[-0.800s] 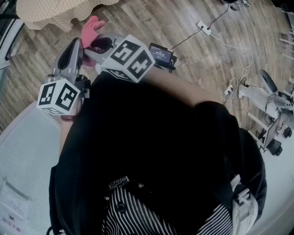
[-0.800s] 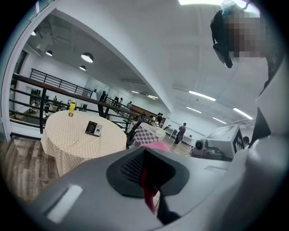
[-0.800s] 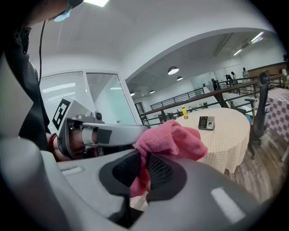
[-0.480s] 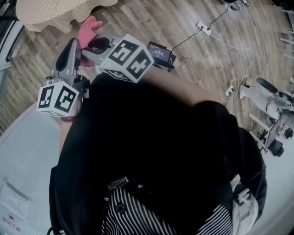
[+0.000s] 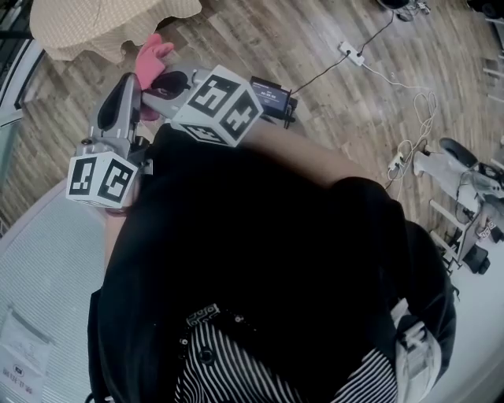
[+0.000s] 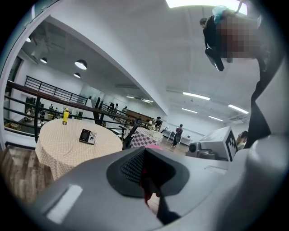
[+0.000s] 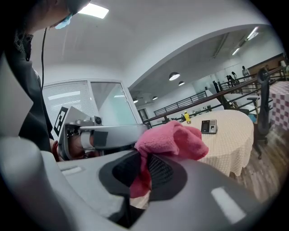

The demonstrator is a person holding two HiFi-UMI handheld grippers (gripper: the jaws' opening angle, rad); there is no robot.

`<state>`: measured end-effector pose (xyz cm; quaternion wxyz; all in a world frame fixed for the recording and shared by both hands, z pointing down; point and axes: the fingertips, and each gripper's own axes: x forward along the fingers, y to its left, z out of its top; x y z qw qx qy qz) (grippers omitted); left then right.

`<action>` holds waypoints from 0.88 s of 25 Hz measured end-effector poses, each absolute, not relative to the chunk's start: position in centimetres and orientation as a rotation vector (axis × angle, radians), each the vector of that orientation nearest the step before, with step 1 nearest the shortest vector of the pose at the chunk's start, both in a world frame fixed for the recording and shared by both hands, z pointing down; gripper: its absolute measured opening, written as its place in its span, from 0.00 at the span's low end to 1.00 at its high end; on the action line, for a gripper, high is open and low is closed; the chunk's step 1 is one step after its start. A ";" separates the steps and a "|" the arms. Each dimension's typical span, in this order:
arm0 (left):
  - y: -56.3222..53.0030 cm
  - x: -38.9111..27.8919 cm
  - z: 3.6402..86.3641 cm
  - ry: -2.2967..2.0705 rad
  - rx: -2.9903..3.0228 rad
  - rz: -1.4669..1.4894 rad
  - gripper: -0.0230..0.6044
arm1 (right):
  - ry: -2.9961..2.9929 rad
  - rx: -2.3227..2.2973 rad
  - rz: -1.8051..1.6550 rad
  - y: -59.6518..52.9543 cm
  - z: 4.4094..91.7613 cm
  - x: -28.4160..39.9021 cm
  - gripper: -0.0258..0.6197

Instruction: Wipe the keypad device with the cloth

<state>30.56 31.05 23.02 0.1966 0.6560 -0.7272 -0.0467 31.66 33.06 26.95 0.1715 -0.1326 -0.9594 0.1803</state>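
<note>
The keypad device [image 6: 87, 136] [image 7: 208, 127] lies on a round table with a beige cover [image 6: 54, 146] [image 5: 94, 24], some way ahead of both grippers. My right gripper [image 7: 142, 169] [image 5: 161, 79] is shut on a pink cloth [image 7: 174, 140] [image 5: 150, 53] that bunches above its jaws. My left gripper [image 6: 145, 169] [image 5: 130, 79] reaches the cloth from the left. Its jaws stand together with a red strip of cloth [image 6: 146, 189] between the pads. Both are held at chest height, close together.
A yellow bottle [image 6: 66, 116] stands on the table's far side. A checkered table [image 6: 146, 135] and a railing lie beyond it. On the wooden floor are cables with a power strip [image 5: 350, 49], a small black box with a screen [image 5: 272, 94], and white equipment [image 5: 465, 181].
The view has shifted slightly, and the beige table shows a little more at the upper left. Both grippers still hold the cloth in the same pose.
</note>
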 end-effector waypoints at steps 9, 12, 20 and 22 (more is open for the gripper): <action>29.8 29.3 23.8 -1.985 1.825 -0.198 0.04 | -2.699 -0.381 0.521 32.1 27.8 30.5 0.11; 28.8 28.8 23.6 -1.977 1.849 -0.180 0.04 | -2.708 -0.354 0.526 31.2 27.6 29.9 0.11; 25.9 25.8 24.1 -1.910 1.945 -0.150 0.04 | -2.708 -0.251 0.579 28.3 28.1 26.7 0.11; 24.9 24.8 24.2 -1.895 1.955 -0.150 0.04 | -2.712 -0.227 0.589 27.4 28.2 25.6 0.11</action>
